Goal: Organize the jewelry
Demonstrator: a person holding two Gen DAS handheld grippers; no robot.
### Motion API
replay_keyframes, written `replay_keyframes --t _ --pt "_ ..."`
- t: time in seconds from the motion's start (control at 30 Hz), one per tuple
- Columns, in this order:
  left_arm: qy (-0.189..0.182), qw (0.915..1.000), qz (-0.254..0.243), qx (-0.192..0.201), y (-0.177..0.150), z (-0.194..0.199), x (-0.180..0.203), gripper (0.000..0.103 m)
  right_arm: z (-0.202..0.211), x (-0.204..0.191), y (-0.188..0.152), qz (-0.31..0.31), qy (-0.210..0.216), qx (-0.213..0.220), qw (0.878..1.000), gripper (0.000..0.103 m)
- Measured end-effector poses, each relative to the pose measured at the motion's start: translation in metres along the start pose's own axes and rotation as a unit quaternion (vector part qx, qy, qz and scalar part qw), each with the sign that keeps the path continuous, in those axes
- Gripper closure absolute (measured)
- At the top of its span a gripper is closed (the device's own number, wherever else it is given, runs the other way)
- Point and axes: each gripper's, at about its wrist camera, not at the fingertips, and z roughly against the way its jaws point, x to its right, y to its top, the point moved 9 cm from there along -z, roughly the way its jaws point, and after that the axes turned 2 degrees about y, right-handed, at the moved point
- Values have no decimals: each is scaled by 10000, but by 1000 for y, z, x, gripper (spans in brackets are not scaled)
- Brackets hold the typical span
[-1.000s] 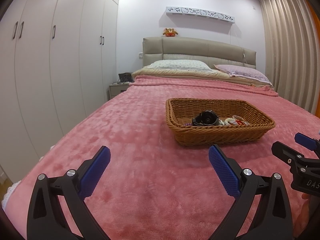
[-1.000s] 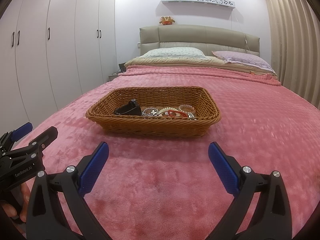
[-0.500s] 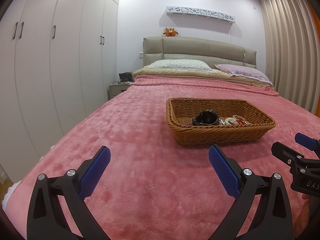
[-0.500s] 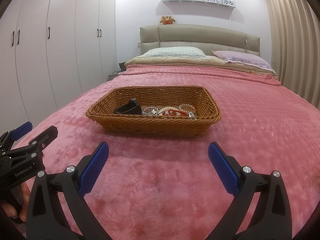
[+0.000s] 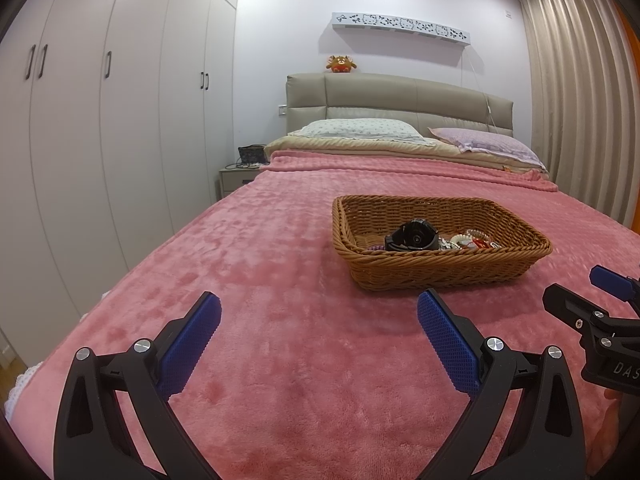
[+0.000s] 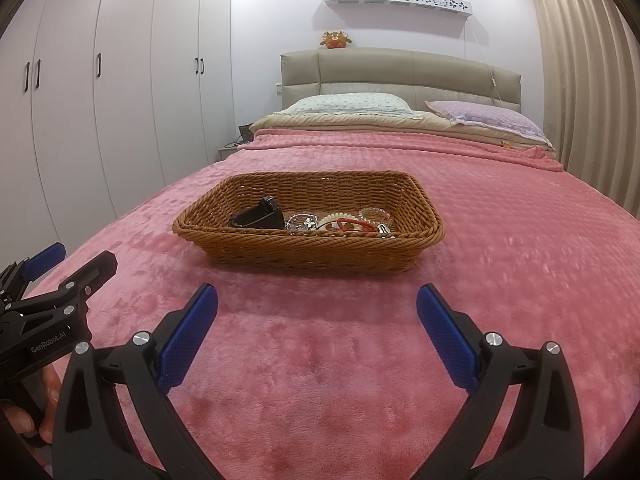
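A brown wicker basket (image 6: 304,250) sits on the pink blanket; it also shows in the left wrist view (image 5: 448,274). Inside lie a black watch (image 6: 258,218), a clear glass piece (image 6: 302,222), a white and a red bracelet (image 6: 352,224) and other small jewelry. The watch also shows in the left wrist view (image 5: 412,236). My left gripper (image 5: 320,320) is open and empty, short of the basket and to its left. My right gripper (image 6: 318,312) is open and empty, just in front of the basket.
The bed's pink blanket (image 6: 520,260) stretches on all sides of the basket. Pillows (image 6: 348,104) and a headboard lie at the far end. White wardrobes (image 5: 100,120) stand on the left, a curtain (image 5: 576,100) on the right.
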Motion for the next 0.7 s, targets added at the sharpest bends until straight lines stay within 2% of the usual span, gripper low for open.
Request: replay_keyframes --t 0.4,0.7 --pt "-19 10000 -23 80 -1 4 -4 7 0 0 -1 23 8 -7 10000 8" --pt "-145 9981 539 -266 -5 -6 -24 7 1 2 -1 47 26 -19 10000 8"
